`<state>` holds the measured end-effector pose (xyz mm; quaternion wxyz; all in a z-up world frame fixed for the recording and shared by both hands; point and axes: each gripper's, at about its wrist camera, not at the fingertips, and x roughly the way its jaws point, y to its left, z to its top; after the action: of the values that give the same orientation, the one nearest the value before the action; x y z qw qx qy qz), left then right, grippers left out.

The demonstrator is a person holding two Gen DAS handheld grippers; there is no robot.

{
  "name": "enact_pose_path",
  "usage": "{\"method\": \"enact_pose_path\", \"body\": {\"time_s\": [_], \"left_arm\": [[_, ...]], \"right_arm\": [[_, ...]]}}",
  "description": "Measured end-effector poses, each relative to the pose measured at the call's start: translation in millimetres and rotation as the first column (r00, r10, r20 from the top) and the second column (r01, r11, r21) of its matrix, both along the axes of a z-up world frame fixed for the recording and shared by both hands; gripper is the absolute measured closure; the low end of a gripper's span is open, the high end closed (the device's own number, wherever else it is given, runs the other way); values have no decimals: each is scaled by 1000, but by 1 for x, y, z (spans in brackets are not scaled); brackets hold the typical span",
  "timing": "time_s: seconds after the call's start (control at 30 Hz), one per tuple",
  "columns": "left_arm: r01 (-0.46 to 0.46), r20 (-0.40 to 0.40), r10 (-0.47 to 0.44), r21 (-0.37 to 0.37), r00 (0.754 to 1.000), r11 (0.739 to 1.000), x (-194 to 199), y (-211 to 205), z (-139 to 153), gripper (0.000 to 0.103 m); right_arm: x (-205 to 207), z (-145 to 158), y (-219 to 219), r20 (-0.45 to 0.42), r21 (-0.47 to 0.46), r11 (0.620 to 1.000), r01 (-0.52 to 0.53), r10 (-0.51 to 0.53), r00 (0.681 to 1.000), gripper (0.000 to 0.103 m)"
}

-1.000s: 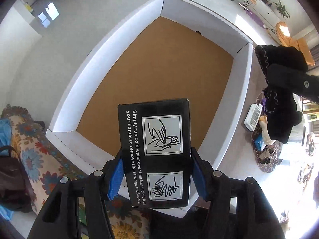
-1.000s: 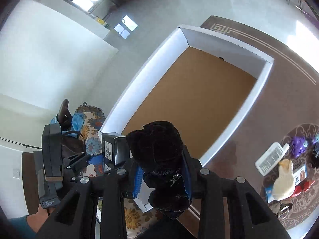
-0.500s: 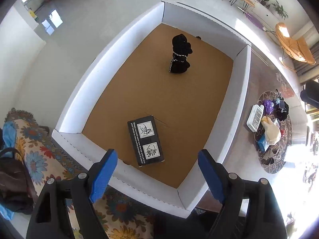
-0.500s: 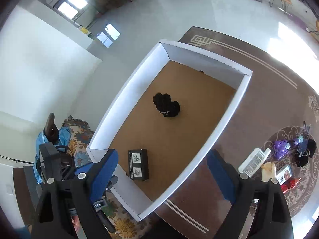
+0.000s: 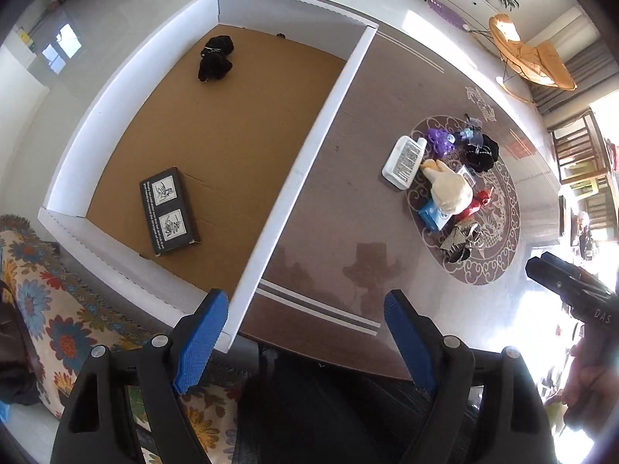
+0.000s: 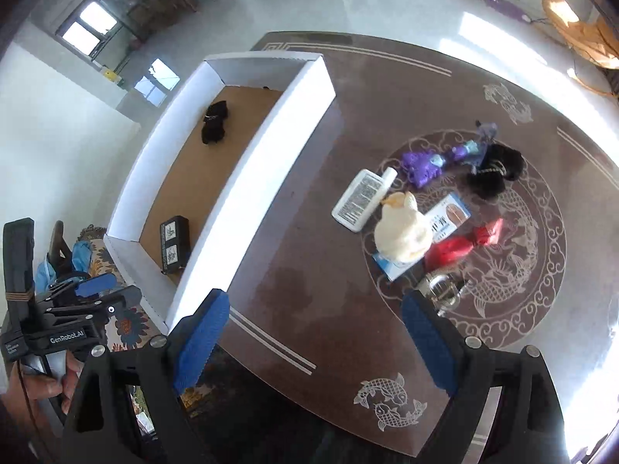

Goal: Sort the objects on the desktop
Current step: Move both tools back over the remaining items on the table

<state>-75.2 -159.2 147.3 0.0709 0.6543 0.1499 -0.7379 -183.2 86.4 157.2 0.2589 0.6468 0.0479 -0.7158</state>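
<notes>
A white-walled cardboard box [image 5: 301, 162] stands on the brown table; it also shows in the right wrist view [image 6: 247, 162]. Inside lie a black printed carton [image 5: 169, 210] [image 6: 175, 244] and a black plush toy [image 5: 215, 58] [image 6: 214, 127]. My left gripper [image 5: 305, 344] is open and empty above the box's near right corner. My right gripper [image 6: 317, 340] is open and empty over the table. A pile of objects lies to the right: a white bottle [image 6: 361, 199], cream plush duck [image 6: 402, 230], blue box [image 6: 445, 220], red item [image 6: 460, 247], purple toy [image 6: 421, 166], black plush [image 6: 493, 172].
A metal clip [image 6: 441, 286] lies near the right fingertip. A floral cloth [image 5: 58, 309] lies beyond the table's left edge. An orange chair [image 5: 530, 58] stands on the floor far behind. The other gripper shows at the edge of each view.
Both grippers let go: the carton and the black plush now lie in the box. Both grippers opened, pulled back and swung right toward the pile.
</notes>
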Motion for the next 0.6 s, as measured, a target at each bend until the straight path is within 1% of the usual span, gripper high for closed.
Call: {"method": "enact_pose_path", "body": {"time_s": [0.07, 0.1, 0.17, 0.23, 0.3, 0.37, 0.5, 0.6], "left_arm": [[1, 9, -1, 0, 1000, 1000, 5, 22, -2, 21], [-13, 17, 13, 2, 1000, 1000, 8, 32, -3, 21], [-60, 15, 60, 31, 998, 998, 13, 48, -3, 21], [-87, 1, 87, 49, 996, 995, 16, 63, -5, 21], [-84, -4, 84, 28, 996, 996, 17, 82, -8, 21], [-74, 10, 74, 14, 997, 997, 15, 99, -15, 21], [-41, 14, 41, 2, 999, 999, 9, 126, -17, 21], [0, 13, 0, -19, 1000, 1000, 6, 136, -14, 21]], "right_arm": [[8, -16, 43, 30, 25, 999, 46, -47, 998, 12], [12, -22, 66, 44, 38, 997, 64, -66, 997, 12], [21, -31, 110, 64, 69, 994, 90, -95, 993, 12], [31, -33, 154, 60, 97, 990, 101, -107, 992, 12], [40, -34, 195, 57, 115, 987, 115, -122, 991, 12], [50, -36, 234, 68, 135, 982, 129, -139, 988, 12], [65, -43, 286, 109, 163, 980, 117, -136, 985, 12], [67, -52, 298, 161, 143, 984, 102, -125, 979, 12]]}}
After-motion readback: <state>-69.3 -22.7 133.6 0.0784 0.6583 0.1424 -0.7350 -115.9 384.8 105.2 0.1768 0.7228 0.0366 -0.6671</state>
